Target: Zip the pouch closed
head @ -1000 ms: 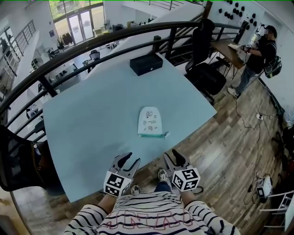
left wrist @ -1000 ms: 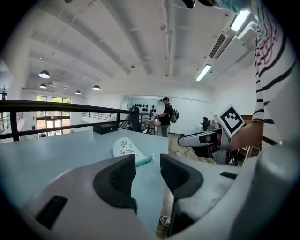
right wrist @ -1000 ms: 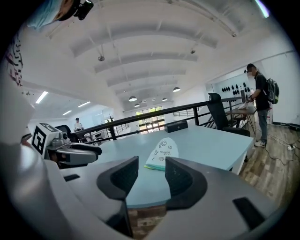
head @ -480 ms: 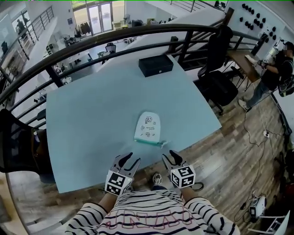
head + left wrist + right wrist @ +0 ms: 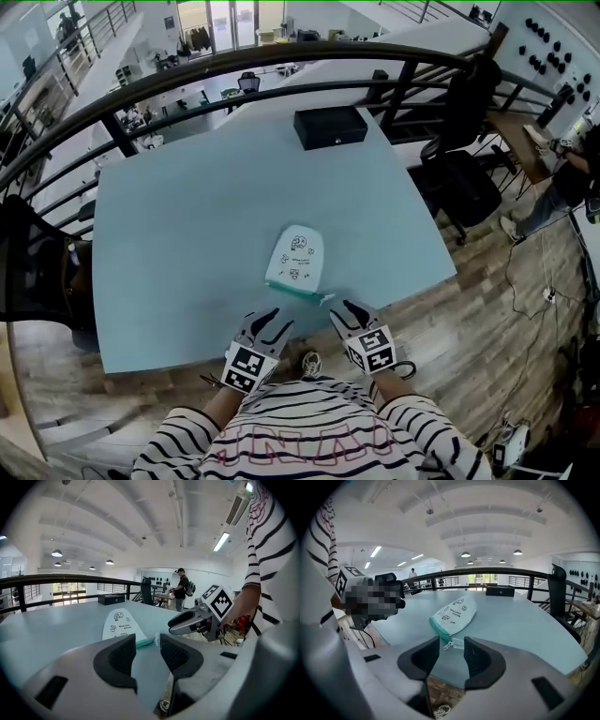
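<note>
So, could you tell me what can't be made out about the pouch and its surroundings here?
Print on the pouch: too small to read in any view.
Zip: open or shut unclear; tiny in the head view, partly behind the jaws of the left gripper in its own view.
Black box: too far away to identify.

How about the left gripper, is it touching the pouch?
Apart. The head view shows a strip of bare table between the left gripper, jaws open, and the pouch's near edge.

Probably an office mezzanine (railing (image 5: 487,571), office chair (image 5: 464,183), worktable (image 5: 187,234)).
</note>
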`<control>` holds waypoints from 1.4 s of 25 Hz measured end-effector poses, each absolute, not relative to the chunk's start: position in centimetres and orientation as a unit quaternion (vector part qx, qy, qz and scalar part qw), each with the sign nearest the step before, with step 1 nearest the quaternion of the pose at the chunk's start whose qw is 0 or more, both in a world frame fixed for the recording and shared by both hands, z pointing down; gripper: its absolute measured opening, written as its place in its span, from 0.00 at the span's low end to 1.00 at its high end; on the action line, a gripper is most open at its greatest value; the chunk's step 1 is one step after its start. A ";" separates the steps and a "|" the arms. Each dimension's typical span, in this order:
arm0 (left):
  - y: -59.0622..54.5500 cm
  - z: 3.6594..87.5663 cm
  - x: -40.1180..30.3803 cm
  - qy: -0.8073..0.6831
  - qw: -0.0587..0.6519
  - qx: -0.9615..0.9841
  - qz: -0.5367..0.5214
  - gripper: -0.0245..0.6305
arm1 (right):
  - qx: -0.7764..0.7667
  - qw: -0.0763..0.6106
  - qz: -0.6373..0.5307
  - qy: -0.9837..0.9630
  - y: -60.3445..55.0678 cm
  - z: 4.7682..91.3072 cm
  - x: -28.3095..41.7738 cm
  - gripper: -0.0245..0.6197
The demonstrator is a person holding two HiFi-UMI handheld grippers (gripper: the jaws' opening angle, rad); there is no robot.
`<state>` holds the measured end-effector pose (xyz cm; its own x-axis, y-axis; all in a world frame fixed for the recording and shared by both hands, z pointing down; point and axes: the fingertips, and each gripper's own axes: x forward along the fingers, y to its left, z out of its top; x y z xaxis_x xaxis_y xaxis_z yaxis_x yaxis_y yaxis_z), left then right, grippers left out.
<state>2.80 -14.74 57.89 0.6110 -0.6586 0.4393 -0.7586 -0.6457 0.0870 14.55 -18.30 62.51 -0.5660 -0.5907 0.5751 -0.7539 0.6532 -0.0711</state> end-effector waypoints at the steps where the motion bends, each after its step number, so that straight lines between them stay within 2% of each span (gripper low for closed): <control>1: -14.9 58.1 3.3 -0.399 0.134 0.887 0.189 0.26 | 0.378 0.267 0.152 -0.873 -18.6 62.7 14.7 0.31; 14: -15.9 63.0 8.7 -0.382 0.145 0.881 0.240 0.26 | 0.256 0.351 0.042 -0.900 -20.9 66.1 13.0 0.31; 20: -16.7 64.1 10.0 -0.371 0.144 0.879 0.264 0.26 | 0.212 0.367 0.014 -0.906 -21.5 66.5 12.9 0.30; 28: -18.2 65.0 11.1 -0.355 0.136 0.878 0.292 0.26 | 0.161 0.365 0.010 -0.917 -20.7 66.9 12.6 0.14; 35: -18.5 65.8 11.1 -0.347 0.136 0.872 0.317 0.25 | 0.184 0.319 0.104 -0.924 -20.1 66.4 12.7 0.10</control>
<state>11.13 -18.53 65.80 0.5584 -0.5183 0.6477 -0.6907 -0.7229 0.0170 12.69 -20.09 66.41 -0.7286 -0.2732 0.6281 -0.4065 0.9105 -0.0754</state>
